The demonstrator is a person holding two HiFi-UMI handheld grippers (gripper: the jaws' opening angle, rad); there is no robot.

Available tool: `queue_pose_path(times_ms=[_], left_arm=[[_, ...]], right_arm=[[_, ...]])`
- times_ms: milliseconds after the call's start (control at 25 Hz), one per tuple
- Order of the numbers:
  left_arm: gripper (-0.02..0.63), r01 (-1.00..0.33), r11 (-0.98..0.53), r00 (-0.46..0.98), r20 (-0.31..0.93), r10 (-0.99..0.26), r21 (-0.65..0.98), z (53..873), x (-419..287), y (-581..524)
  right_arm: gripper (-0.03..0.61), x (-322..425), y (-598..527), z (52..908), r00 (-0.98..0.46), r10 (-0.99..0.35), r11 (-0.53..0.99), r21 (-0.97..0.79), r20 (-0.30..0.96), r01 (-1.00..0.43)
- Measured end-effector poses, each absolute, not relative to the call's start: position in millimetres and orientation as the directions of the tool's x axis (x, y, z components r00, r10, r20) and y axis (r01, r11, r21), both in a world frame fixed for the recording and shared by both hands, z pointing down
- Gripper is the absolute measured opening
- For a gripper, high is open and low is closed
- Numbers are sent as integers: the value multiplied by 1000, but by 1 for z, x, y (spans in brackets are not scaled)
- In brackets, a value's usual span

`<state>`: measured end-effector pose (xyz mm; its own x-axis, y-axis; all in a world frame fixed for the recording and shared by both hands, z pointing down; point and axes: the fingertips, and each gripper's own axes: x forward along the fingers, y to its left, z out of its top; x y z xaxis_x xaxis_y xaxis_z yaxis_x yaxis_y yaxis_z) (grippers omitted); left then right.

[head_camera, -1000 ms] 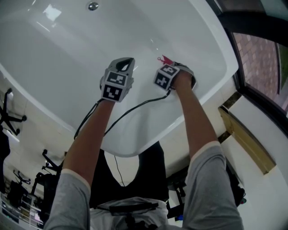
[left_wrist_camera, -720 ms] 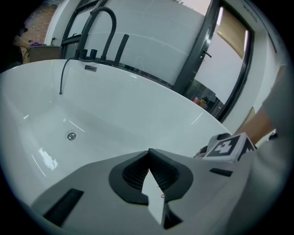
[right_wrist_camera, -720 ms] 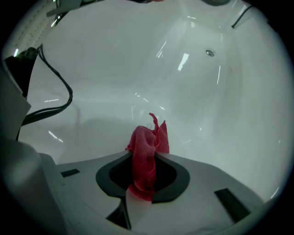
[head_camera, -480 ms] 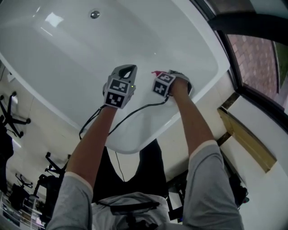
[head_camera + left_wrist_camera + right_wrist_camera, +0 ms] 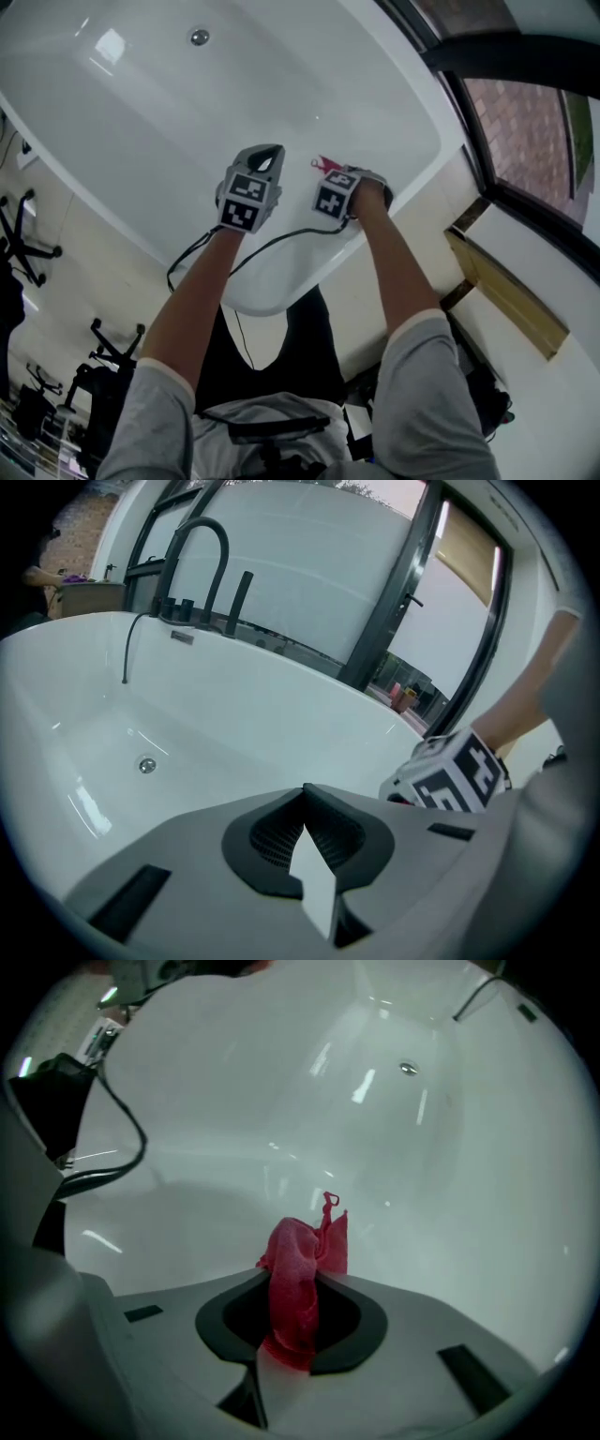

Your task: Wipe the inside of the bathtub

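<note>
Two grippers hang over the glossy white bathtub [image 5: 141,112]: the right gripper [image 5: 292,1283] clamps its jaws on a crumpled red mesh cloth [image 5: 298,1241], likely light, limp and best pinched at its bunch, while the left gripper [image 5: 303,794] keeps its jaws together, empty.

Left gripper [image 5: 264,155] beside right gripper [image 5: 339,178] over white bathtub [image 5: 141,112], red cloth [image 5: 324,165] at right's tip

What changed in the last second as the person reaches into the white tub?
Very little. The right gripper edged slightly toward the left gripper. Both sit lower in the head view, but the bathtub shifted with them, so that is mostly the head moving. Nothing was grabbed or released: the right gripper keeps the red cloth pinched, and the left stays shut and empty.
</note>
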<state>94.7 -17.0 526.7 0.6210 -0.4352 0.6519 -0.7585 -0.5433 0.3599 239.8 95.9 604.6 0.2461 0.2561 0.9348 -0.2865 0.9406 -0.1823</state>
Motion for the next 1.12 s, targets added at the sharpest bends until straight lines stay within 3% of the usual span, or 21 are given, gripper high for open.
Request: queue_pose_path(times_ms=[120,240,560,920,1120], left_arm=[[3,-754,-555,623,649,-436,351,515,98,-18],[3,-746,-572,629,643,-437,342,504,99,-20],[3,-743,-579,632,637,-441,336,495,98,-24],[3,-724,-586,657,620,-428,362,478,115,-17],[3,-727,-592,651,622,-435,348,470,110,-18]], right_arm=[[86,218,126,603,204,286,944,-239,936,-227],[86,232,118,603,206,273,938,-213,940,-272],[86,331,30,566,388,120,922,43,914,-386],[86,256,127,540,263,221,947,-143,939,-286],[86,271,114,538,230,216,935,-134,949,-327]])
